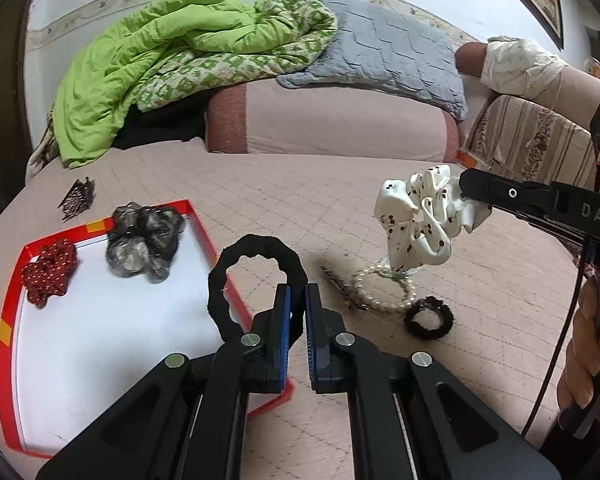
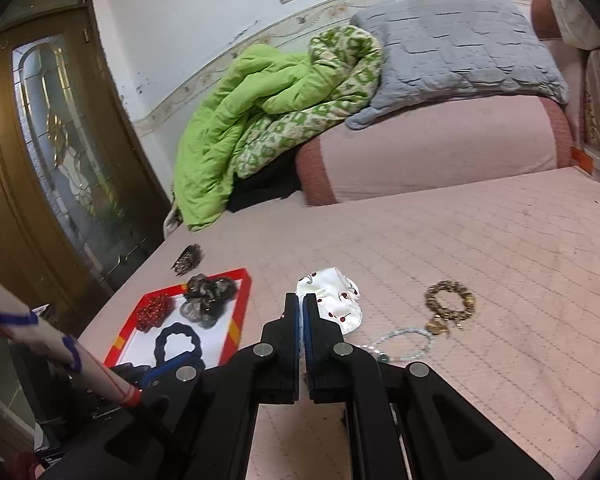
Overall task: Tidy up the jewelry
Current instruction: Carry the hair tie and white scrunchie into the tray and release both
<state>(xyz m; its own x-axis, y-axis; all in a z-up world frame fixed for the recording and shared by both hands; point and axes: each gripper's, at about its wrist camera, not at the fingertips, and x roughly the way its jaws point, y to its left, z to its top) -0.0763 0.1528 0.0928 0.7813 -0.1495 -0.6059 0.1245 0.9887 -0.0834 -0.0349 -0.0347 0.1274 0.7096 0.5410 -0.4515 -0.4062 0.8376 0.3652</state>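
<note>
My left gripper (image 1: pixel 298 292) is shut on a black hair tie (image 1: pixel 256 276) and holds it over the right edge of the red tray (image 1: pixel 10 312). The tray holds a red dotted scrunchie (image 1: pixel 48 272) and a grey-black scrunchie (image 1: pixel 144 240). My right gripper (image 2: pixel 301 300) is shut on a white cherry-print scrunchie (image 2: pixel 332 300), also seen lifted above the bed in the left wrist view (image 1: pixel 424 216). A pearl bracelet (image 1: pixel 384 288), a small black hair tie (image 1: pixel 428 318) and a dark hair clip (image 1: pixel 342 288) lie on the bed below it.
A dark claw clip (image 1: pixel 76 198) lies beyond the tray. A gold chain bracelet (image 2: pixel 450 304) and a pale bead bracelet (image 2: pixel 404 344) lie right of my right gripper. A green quilt (image 1: pixel 160 60) and grey pillow (image 1: pixel 384 56) sit at the bed's head. A wooden door (image 2: pixel 40 152) stands at left.
</note>
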